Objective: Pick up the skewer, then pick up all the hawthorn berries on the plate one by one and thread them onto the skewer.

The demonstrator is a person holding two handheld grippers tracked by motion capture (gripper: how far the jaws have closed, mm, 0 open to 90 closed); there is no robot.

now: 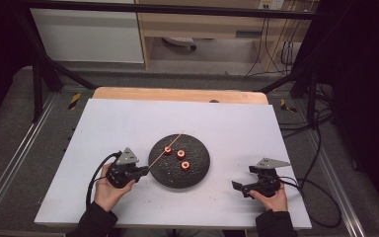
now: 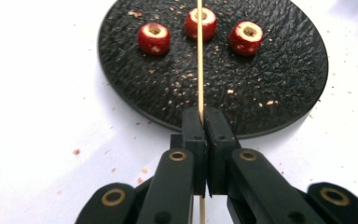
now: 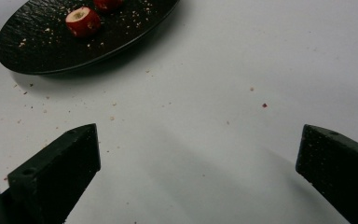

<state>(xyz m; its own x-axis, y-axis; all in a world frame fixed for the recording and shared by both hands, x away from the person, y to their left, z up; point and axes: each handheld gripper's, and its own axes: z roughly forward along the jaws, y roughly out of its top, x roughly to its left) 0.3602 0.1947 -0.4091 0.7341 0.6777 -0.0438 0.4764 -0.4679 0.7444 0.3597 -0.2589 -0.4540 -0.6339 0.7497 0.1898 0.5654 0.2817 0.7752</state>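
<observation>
A round black plate [image 1: 197, 173] [image 2: 270, 93] [image 3: 37, 51] lies mid-table with three small red cored fruits [image 1: 181, 154] on it. My left gripper [image 1: 145, 170] [image 2: 206, 119] sits at the plate's left edge, shut on a thin wooden skewer [image 1: 165, 149] [image 2: 199, 56] that slants up over the plate. In the left gripper view the skewer runs across the middle fruit [image 2: 207, 23]; whether it touches, I cannot tell. My right gripper [image 1: 242, 187] [image 3: 198, 154] rests to the plate's right on the white table, open, with nothing between its jaws.
Crumbs are scattered over the plate and the white tabletop [image 1: 128, 123]. A wooden strip [image 1: 177, 94] edges the table's far side. Cables [image 1: 321, 163] trail off the right side. Black frame bars [image 1: 44, 74] stand at the far corners.
</observation>
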